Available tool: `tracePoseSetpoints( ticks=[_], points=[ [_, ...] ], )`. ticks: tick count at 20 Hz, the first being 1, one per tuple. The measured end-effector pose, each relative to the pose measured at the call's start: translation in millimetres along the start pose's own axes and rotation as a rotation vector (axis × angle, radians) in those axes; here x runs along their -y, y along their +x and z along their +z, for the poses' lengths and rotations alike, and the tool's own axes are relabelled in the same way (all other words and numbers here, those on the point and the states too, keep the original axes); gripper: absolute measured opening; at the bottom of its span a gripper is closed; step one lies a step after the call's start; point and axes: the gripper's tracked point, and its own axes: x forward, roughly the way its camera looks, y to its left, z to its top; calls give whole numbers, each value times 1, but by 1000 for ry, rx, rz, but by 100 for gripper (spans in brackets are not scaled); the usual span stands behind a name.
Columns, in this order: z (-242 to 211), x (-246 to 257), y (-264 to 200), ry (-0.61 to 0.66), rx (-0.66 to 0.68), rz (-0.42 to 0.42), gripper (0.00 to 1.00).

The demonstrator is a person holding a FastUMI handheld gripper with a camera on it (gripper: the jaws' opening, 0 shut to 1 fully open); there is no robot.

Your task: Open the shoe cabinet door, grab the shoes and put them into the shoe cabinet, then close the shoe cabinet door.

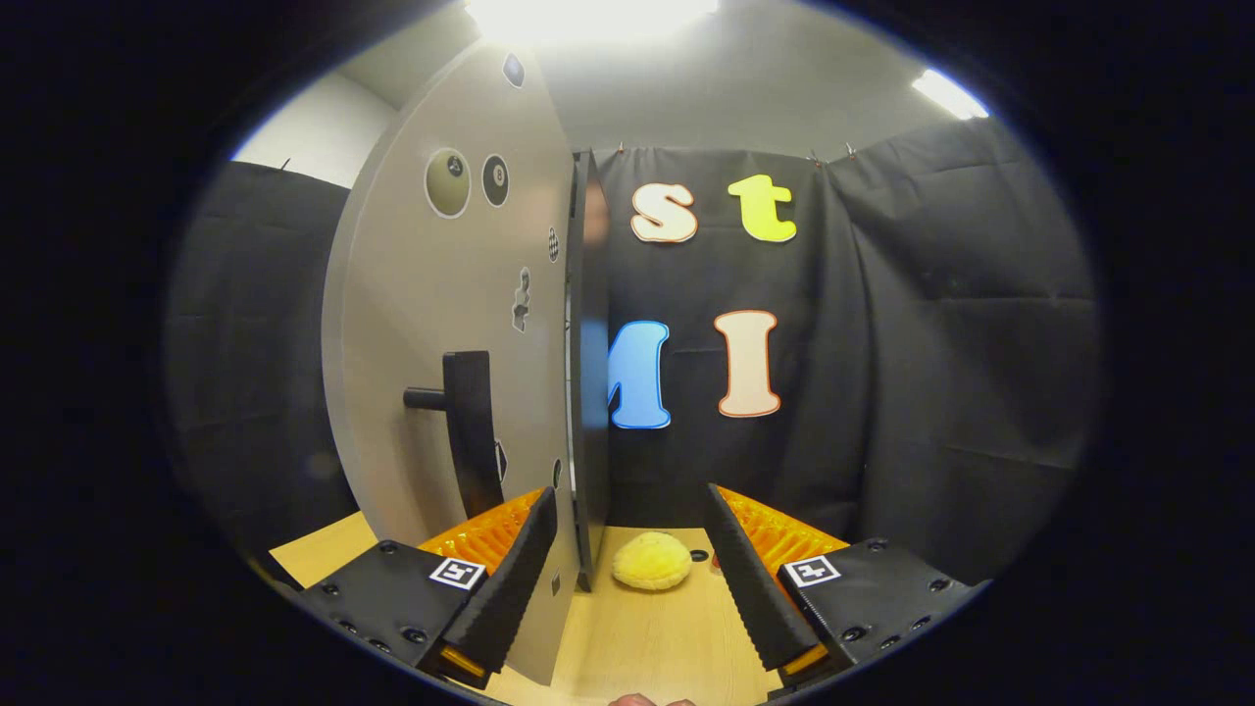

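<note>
The grey cabinet door (431, 324), dotted with stickers, stands swung out towards me, and I see it nearly edge-on. Its black bar handle (471, 422) juts out just above my left finger (510, 579). The door's dark edge (588, 392) comes down between my fingers, close to the left one. My gripper (629, 498) is open, and its fingers do not press on anything. A fluffy yellow shoe (652, 561) lies on the wooden table (637, 637), just ahead of the fingers and right of the door's edge. The inside of the cabinet is hidden behind the door.
Black cloth walls (931, 343) close off the booth behind and to the right. A small dark spot (698, 556) sits on the table next to the shoe. Part of a hand (647, 700) shows below the fingers.
</note>
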Motion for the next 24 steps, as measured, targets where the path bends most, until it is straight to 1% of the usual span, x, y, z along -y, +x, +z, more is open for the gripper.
tracePoseSetpoints(
  ticks=[5, 10, 14, 18, 22, 24],
  points=[
    [1, -15, -13, 15, -7, -54, 94],
    [1, -58, -14, 24, -22, -49, 94],
    [4, -112, -10, 18, -16, -35, 94],
    [6, -170, 6, 3, -14, -8, 94],
    [5, -227, 34, 42, -37, 12, 94],
    [8, -258, 52, 17, -45, 33, 95]
  ],
)
